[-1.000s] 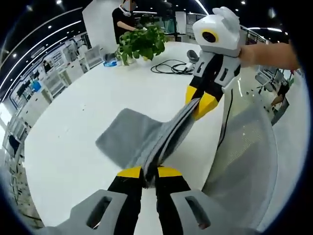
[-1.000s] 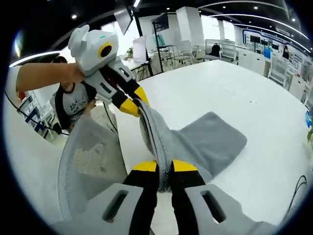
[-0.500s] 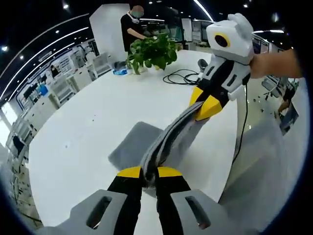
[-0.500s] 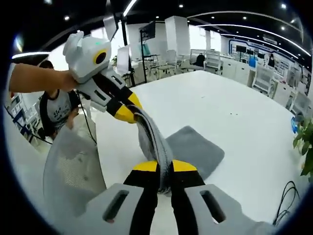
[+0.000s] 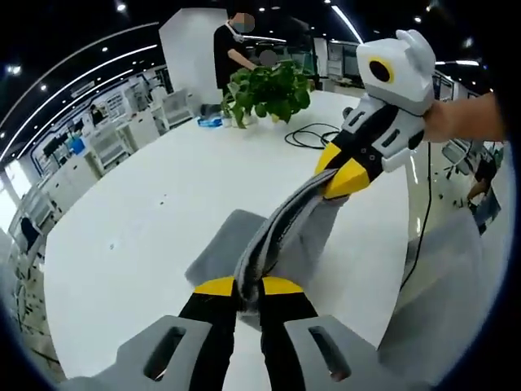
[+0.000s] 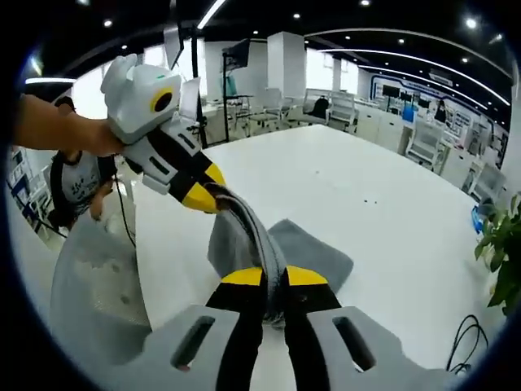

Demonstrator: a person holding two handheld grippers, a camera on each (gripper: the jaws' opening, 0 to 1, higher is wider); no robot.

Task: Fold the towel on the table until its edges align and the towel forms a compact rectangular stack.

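Above the table: the grey towel [image 5: 273,244] is hanging between the two tongs, its far part lying on the white table [image 5: 155,195].
Left gripper [image 5: 248,287]: its yellow-tipped jaws are pinching one end of the lifted towel edge.
Right gripper [image 6: 274,277]: its jaws are clamping the other end of that edge; it is showing in the left gripper view too.
Step in hand: judging by the raised edge, the person is carrying it over for a fold.
Doing it well: both tongs should be travelling level, with the edge taut, so it lands square on the far edge.
Nearby: a potted plant [image 5: 264,85] and a cable [image 5: 313,134] are sitting well apart from the towel.
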